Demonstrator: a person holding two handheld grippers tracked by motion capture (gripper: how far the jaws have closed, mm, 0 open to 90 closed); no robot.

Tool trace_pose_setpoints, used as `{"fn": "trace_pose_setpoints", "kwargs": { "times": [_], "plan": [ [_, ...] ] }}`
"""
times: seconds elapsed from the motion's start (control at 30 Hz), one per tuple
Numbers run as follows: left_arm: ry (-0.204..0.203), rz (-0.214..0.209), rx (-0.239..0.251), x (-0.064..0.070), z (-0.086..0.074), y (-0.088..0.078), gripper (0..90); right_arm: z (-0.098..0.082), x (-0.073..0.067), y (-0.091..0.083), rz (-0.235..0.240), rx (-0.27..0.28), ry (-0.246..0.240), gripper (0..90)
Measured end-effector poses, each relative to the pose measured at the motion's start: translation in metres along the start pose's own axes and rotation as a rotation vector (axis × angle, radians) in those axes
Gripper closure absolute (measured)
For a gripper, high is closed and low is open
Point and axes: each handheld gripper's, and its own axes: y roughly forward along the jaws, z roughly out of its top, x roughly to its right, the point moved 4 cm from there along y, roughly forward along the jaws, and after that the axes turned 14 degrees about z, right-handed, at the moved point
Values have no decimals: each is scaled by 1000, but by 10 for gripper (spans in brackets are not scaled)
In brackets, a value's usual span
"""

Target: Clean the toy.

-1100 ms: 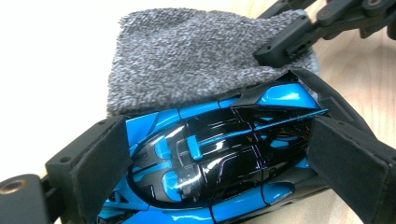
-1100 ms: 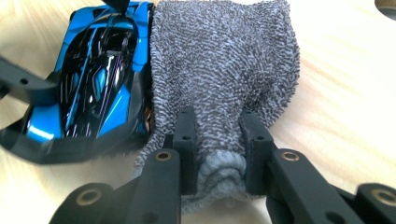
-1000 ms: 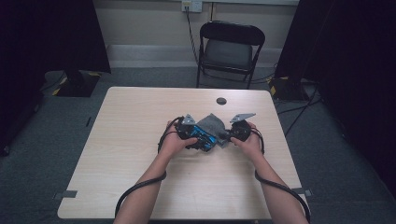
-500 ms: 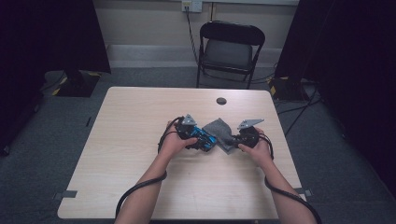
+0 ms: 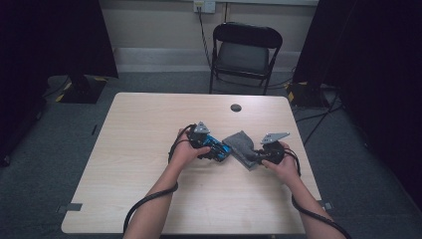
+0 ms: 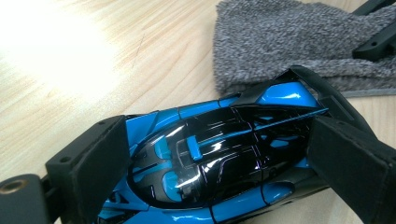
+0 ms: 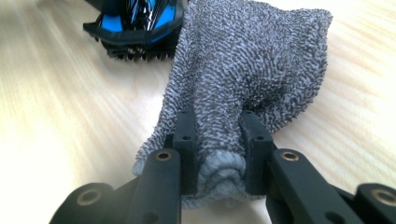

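Toy car [image 6: 219,154]: clamped in left gripper [image 6: 224,158], grey cloth [image 7: 247,70] beside its tail, pinched bunched by right gripper [image 7: 218,154]. Risk: thin bite slips, or cloth drags car askew.

You hold a toy car [image 6: 219,158] of glossy plastic, blue and black, with bright reflections. The cloth [image 7: 247,60] is grey terry, rough and loopy, matt. The table [image 5: 149,129] looks like pale wood, smooth, slightly shiny. Your jaws are matt black plastic.
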Motion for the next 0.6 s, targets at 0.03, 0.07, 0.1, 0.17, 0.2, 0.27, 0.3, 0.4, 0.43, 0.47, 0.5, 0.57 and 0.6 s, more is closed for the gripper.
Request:
{"fn": "trace_pose_setpoints", "kwargs": {
  "times": [0.03,0.07,0.1,0.17,0.2,0.27,0.3,0.4,0.43,0.47,0.5,0.57,0.6],
  "plan": [
    [0,0,-1,0,0,0,58,-1,0,-2,-2,-2,2,723],
    [1,0,0,0,0,0,58,-2,-1,-3,1,-4,1,723],
    [1,0,0,0,0,0,58,-2,-1,-3,1,-4,1,723],
    [0,0,1,0,0,0,58,-5,-1,-7,0,-11,3,723],
    [0,1,5,0,0,0,58,-8,-2,-10,3,-11,5,723],
    [1,1,1,0,0,0,58,-10,-2,-12,4,-10,7,722],
    [1,1,0,0,0,0,57,-11,-3,-14,3,-12,12,723],
    [2,1,1,0,0,0,58,-15,-3,-18,5,-12,20,723],
    [1,1,2,0,0,0,58,-16,-4,-20,7,-13,22,723],
    [1,1,3,0,0,0,58,-17,-4,-21,7,-13,22,723],
    [1,1,3,0,0,0,58,-18,-4,-22,7,-13,25,723],
    [2,1,3,0,0,0,58,-19,-5,-23,9,-10,29,723],
    [2,1,1,0,0,0,58,-21,-5,-26,9,-14,30,723]
  ]
}}
